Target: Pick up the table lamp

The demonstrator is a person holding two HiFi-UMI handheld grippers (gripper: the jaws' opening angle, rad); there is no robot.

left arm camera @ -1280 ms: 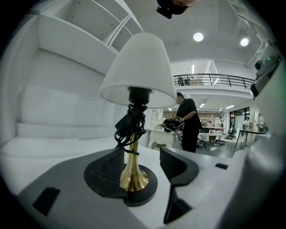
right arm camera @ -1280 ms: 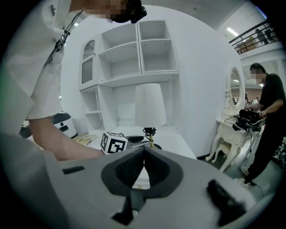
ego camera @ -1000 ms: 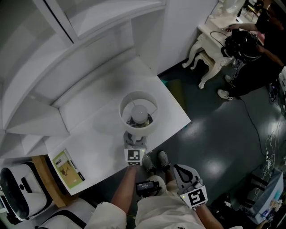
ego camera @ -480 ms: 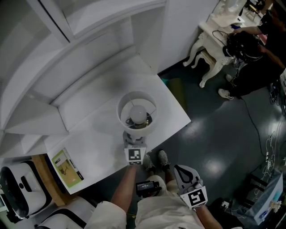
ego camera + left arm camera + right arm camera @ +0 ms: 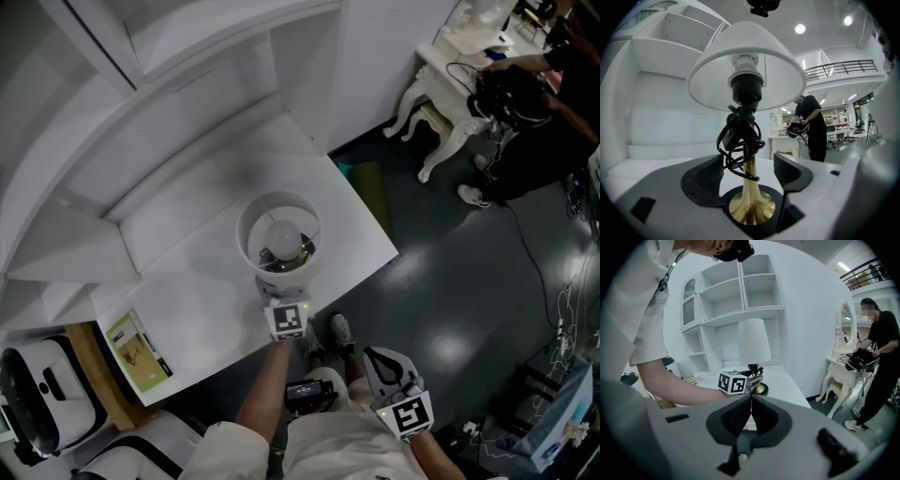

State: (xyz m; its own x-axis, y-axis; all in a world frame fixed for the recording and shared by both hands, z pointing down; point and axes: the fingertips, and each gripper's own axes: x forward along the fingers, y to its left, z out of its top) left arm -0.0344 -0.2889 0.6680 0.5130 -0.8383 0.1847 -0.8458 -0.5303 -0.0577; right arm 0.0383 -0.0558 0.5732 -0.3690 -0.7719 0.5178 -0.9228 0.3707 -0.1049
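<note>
The table lamp point(image 5: 278, 234) stands on the white desk point(image 5: 187, 281) near its front edge, with a white shade, a brass stem point(image 5: 751, 185) and a black cord point(image 5: 739, 140) bundled round the stem. My left gripper point(image 5: 281, 289) reaches level under the shade. Its jaws are opening, one on each side of the brass stem, and a gap shows between each pad and the stem. My right gripper point(image 5: 377, 356) hangs off the desk near my body, shut with nothing in it. In the right gripper view the lamp point(image 5: 754, 347) and the left gripper point(image 5: 751, 382) show ahead.
A booklet point(image 5: 141, 352) lies at the desk's left front corner. White shelves point(image 5: 169, 103) rise behind the lamp. A white headset point(image 5: 37, 394) rests at lower left. A person point(image 5: 525, 103) works at a white dressing table point(image 5: 441, 84) across the dark floor.
The lamp shade has shifted a little to the left in the head view. The left gripper's marker cube has turned slightly. The right gripper has stayed put.
</note>
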